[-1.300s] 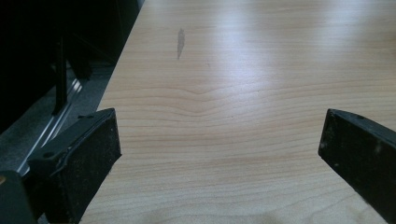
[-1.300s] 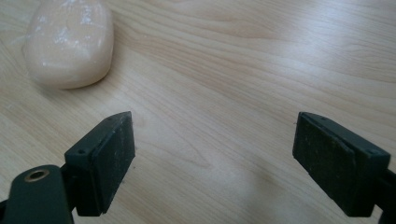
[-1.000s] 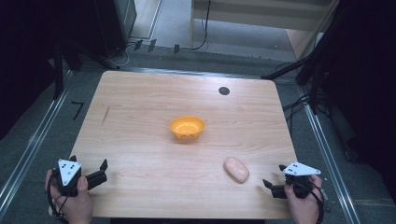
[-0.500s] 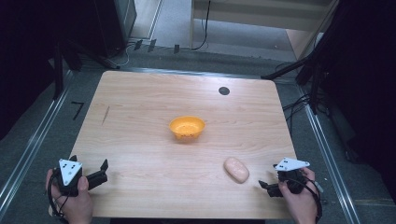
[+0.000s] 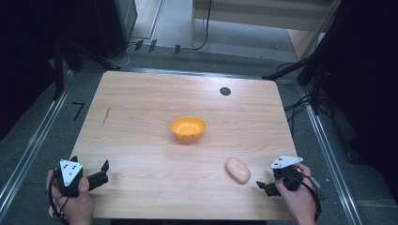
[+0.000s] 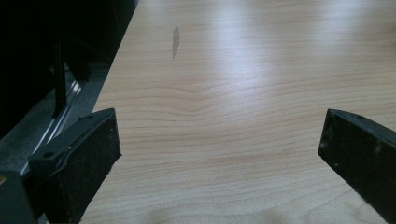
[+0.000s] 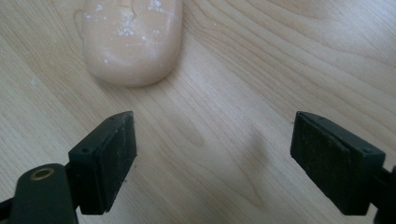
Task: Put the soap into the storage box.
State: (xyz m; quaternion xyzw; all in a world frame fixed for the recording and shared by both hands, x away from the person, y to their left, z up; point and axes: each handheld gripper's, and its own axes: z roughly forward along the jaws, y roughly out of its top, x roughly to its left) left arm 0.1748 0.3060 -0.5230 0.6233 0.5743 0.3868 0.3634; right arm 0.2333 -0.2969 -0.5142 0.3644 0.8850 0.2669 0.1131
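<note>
Pale pink bread-like lump point(image 5: 237, 170) lying flat on the wooden surface point(image 5: 141, 108), toward the near right corner, speckled with white crumbs in the right gripper view point(image 7: 132, 37). Just beside it, right gripper point(image 5: 264, 186) point(image 7: 212, 161) pointing at the lump, jaws apart with bare wood between them, touching nothing. Farther off, near the middle, orange bowl point(image 5: 187, 128), well apart from the lump. At the near left corner, left gripper point(image 5: 104, 169) point(image 6: 219, 154), jaws spread wide over bare wood, gripping nothing.

On the table point(image 5: 141, 108) the bowl point(image 5: 187, 128) sits centrally, the bread roll point(image 5: 237, 170) nearer and rightward (just beside the right hand-held gripper point(image 5: 264, 186)).
</note>
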